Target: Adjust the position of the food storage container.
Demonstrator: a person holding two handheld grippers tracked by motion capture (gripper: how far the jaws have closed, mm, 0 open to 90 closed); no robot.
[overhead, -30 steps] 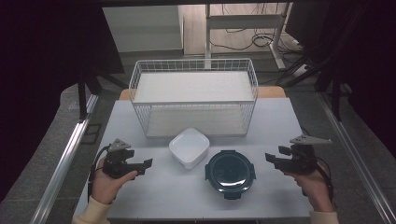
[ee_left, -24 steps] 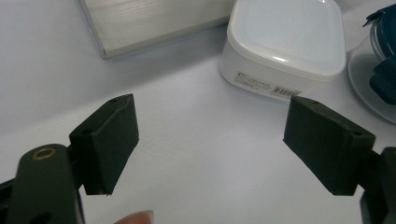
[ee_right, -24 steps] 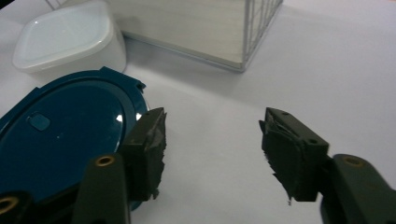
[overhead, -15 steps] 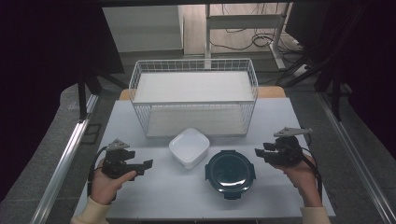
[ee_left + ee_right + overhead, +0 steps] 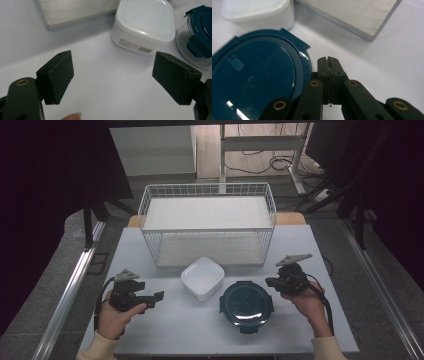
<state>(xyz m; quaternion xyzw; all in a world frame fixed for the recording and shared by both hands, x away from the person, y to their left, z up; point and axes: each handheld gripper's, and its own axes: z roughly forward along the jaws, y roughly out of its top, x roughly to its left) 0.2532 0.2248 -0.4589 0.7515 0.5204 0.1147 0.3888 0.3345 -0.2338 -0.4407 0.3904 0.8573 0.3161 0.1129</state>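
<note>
1. The right gripper [image 5: 272, 281] is at the right side of the table [image 5: 165, 330], just beside the upper right edge of the round container with the dark blue lid [image 5: 247, 305].
2. In the right gripper view, its fingers [image 5: 329, 63] are pressed together with nothing between them; they have just been closing. Their tips are just beside the rim of the blue lid [image 5: 254, 77]; I cannot tell if they touch it.
3. The left gripper [image 5: 159, 296] is at the left side of the table, well apart from both containers.
4. In the left gripper view, its fingers [image 5: 58, 75] stand wide apart and hold nothing; between them is only bare table.
5. The white square container [image 5: 202, 278] stands in the middle of the table, just beside the round container, on its upper left.
6. The white wire basket [image 5: 207, 231] stands behind both containers, at the far side of the table.
</note>
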